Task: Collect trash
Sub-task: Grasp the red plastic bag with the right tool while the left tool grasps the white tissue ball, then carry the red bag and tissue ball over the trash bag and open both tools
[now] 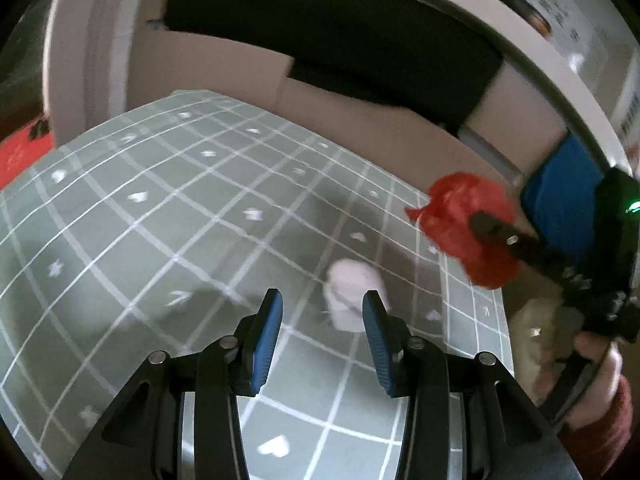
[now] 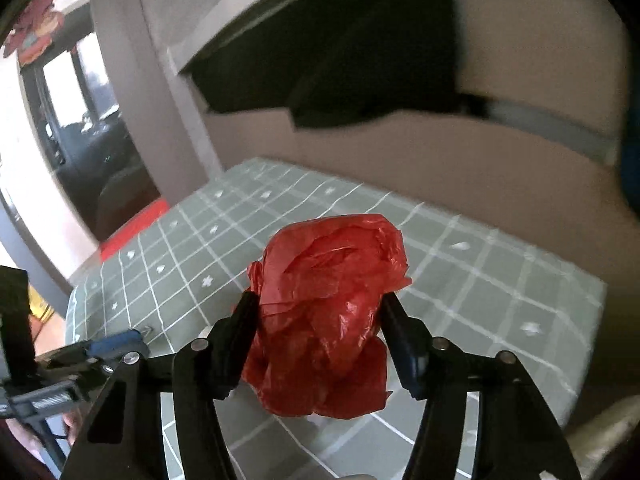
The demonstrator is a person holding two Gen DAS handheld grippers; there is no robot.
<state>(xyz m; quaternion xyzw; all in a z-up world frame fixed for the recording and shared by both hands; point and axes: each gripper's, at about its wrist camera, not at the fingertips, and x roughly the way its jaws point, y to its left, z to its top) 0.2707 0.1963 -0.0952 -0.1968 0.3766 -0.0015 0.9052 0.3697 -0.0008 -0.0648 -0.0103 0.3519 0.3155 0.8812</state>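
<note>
The right gripper (image 2: 318, 306) sits low in the middle of its own view with its two fingers (image 2: 244, 320) pressed against either side of a crumpled red plastic bag (image 2: 328, 316), which bulges up above the fingertips and hangs down below them, held clear of the table (image 2: 500, 280). In the left wrist view the same bag (image 1: 468, 224) shows at the right of the frame, at the table's far right corner, with a dark finger of the right gripper (image 1: 496, 232) across it and the person's hand (image 1: 600, 376) in a dark red sleeve at the lower right. The left gripper (image 1: 322, 304) fills the bottom middle of its view, its blue-padded fingers (image 1: 266, 336) spread apart with nothing between them. Just beyond the right-hand finger, a crumpled white tissue (image 1: 354, 292) lies on the green checked tablecloth (image 1: 140, 240). Behind the table, across the upper part of both views, stands a brown cardboard box (image 1: 360, 120) with a dark opening, and a blue object (image 1: 568, 184) shows at the right edge.
</note>
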